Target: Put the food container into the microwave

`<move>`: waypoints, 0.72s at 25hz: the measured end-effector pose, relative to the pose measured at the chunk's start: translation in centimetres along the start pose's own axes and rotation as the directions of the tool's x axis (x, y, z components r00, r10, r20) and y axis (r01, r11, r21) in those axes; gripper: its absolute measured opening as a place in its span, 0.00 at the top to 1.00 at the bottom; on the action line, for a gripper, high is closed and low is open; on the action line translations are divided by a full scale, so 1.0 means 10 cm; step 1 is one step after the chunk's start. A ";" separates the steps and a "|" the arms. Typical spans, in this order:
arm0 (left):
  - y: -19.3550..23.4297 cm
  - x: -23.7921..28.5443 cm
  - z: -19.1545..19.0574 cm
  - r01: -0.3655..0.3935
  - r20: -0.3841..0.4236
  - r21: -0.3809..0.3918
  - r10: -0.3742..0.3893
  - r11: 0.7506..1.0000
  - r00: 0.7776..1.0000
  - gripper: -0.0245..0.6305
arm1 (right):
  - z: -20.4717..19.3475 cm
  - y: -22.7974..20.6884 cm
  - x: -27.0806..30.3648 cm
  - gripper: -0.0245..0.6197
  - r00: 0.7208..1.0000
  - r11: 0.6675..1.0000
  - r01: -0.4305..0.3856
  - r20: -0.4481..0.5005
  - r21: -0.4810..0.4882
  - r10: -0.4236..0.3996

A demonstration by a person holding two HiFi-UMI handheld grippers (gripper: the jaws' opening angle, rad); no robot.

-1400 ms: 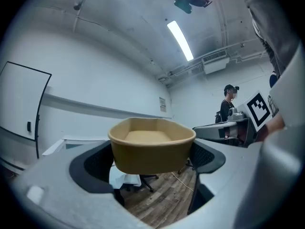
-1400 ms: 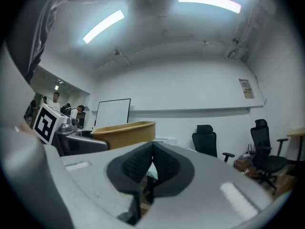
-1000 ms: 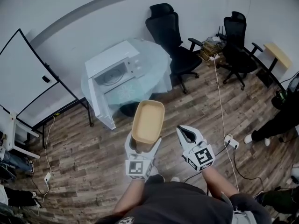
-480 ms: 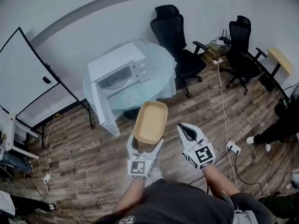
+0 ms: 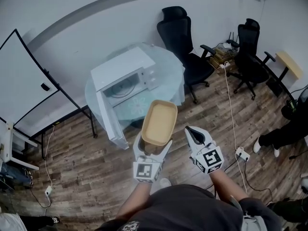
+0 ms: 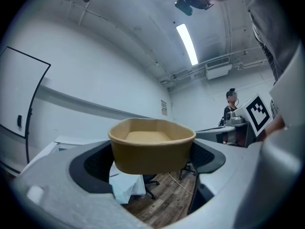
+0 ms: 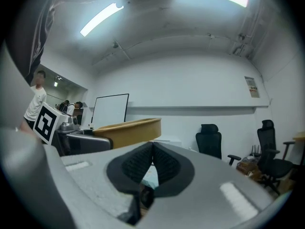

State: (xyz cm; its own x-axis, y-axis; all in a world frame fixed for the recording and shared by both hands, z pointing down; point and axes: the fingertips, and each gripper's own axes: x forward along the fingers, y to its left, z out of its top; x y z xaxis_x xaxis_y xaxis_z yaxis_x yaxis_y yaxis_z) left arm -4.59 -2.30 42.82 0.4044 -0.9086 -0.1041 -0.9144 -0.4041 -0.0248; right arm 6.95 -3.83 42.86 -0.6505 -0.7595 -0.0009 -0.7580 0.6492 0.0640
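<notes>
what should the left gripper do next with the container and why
Probably carry the container forward and level toward the microwave. The left gripper is shut on it, the door stands open, and the microwave sits well ahead on the table. The right gripper is shut and empty.

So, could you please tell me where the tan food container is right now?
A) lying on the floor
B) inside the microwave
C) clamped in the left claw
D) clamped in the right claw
C: the food container is clamped in the left claw and held in the air. The right claw is shut on nothing, and the microwave ahead stands with its door open.
</notes>
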 end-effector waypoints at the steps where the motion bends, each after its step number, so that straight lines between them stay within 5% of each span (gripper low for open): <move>1: 0.05 0.02 0.00 0.003 0.003 -0.001 -0.003 1.000 1.000 0.19 | 0.00 0.01 0.05 0.96 1.000 1.000 0.004 -0.001 0.005 -0.004; 18: 0.79 0.35 -0.27 -0.067 -0.039 -0.005 0.067 0.998 0.997 0.19 | -0.07 -0.11 0.87 0.96 0.999 0.996 -0.034 0.018 0.079 0.032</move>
State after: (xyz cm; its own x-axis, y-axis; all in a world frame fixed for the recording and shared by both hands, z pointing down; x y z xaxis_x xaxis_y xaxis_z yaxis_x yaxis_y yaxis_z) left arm -10.33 -8.93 44.96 0.3427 -0.9371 -0.0669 -0.9394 -0.3427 -0.0124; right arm 2.15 -11.21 43.52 -0.6754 -0.7373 -0.0169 -0.7371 0.6756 -0.0151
